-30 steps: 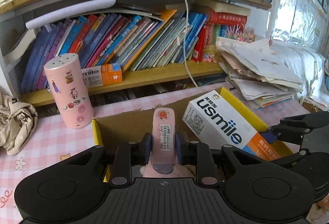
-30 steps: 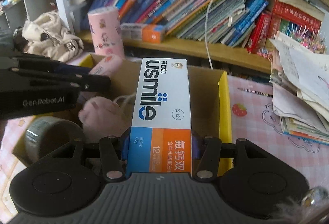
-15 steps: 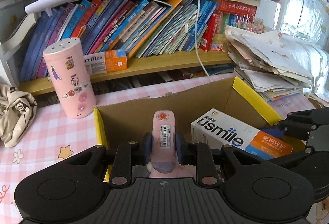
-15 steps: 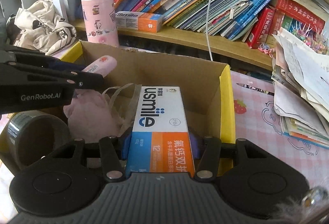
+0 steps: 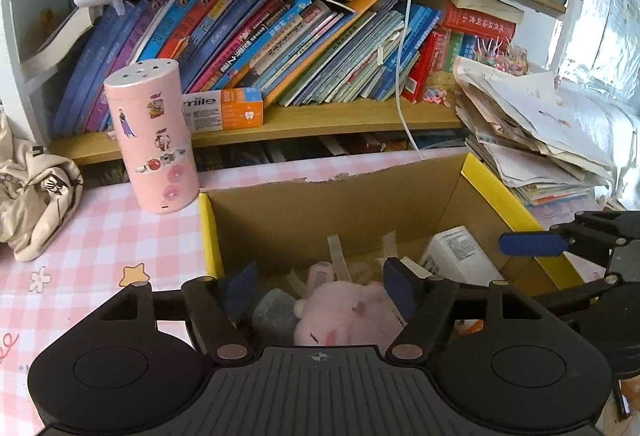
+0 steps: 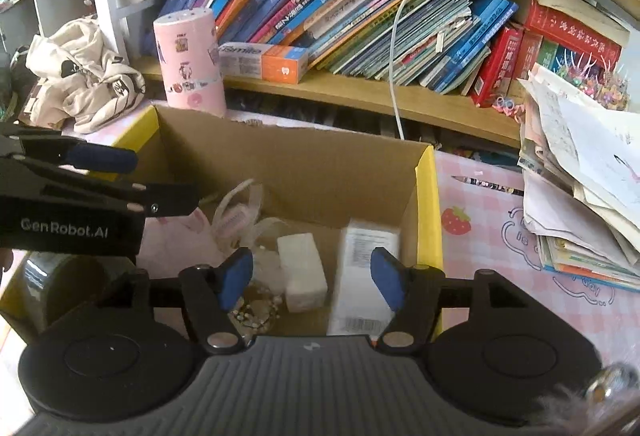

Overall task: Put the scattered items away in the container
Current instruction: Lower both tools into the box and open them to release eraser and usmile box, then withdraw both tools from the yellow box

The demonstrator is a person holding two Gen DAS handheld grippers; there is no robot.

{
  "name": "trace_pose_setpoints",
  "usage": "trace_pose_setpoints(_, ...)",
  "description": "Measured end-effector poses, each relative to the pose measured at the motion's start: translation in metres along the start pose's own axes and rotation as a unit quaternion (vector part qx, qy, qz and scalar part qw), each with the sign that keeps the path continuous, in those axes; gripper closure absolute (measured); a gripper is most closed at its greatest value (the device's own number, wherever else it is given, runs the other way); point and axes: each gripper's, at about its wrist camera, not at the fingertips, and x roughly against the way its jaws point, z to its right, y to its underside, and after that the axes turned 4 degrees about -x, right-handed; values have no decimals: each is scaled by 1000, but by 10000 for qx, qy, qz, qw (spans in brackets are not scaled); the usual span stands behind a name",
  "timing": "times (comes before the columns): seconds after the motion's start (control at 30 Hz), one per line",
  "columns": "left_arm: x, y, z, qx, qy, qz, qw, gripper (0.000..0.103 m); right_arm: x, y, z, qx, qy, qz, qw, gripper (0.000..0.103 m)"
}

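Both grippers hang over the open cardboard box point(image 5: 492, 192) on the pink checked bench point(image 5: 88, 236). The left gripper point(image 5: 320, 290) has its jaws opening, nothing gripped, above a pink plush toy point(image 5: 348, 320) and a small pink tube point(image 5: 320, 274) lying inside. The right gripper point(image 6: 310, 278) also has its jaws opening, with the toothpaste box point(image 6: 366, 276), blurred, lying loose between them in the box. Beyond stand a pink canister point(image 5: 154, 136) and a bookshelf point(image 5: 304, 116).

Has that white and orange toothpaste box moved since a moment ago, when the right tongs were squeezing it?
Yes. The toothpaste box has dropped out of the right tongs, whose jaws are opening, and now lies lower, inside the cardboard box near its yellow-edged right wall.
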Motion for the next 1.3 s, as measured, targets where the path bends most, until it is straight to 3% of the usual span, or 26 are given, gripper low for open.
trace_pose_setpoints(0.6,72,12,13,-275,-187,809,9962,24,58,12,-14,-37,-125,696,9975,32)
trace_pose_setpoints(0.9,115,31,11,-350,-117,1321,9906,18,98,29,-30,-175,163,1013,9946,31)
trace_pose_setpoints(1.3,165,94,-46,-205,-15,1166,9930,17,132,79,-89,-718,783,1111,9881,27)
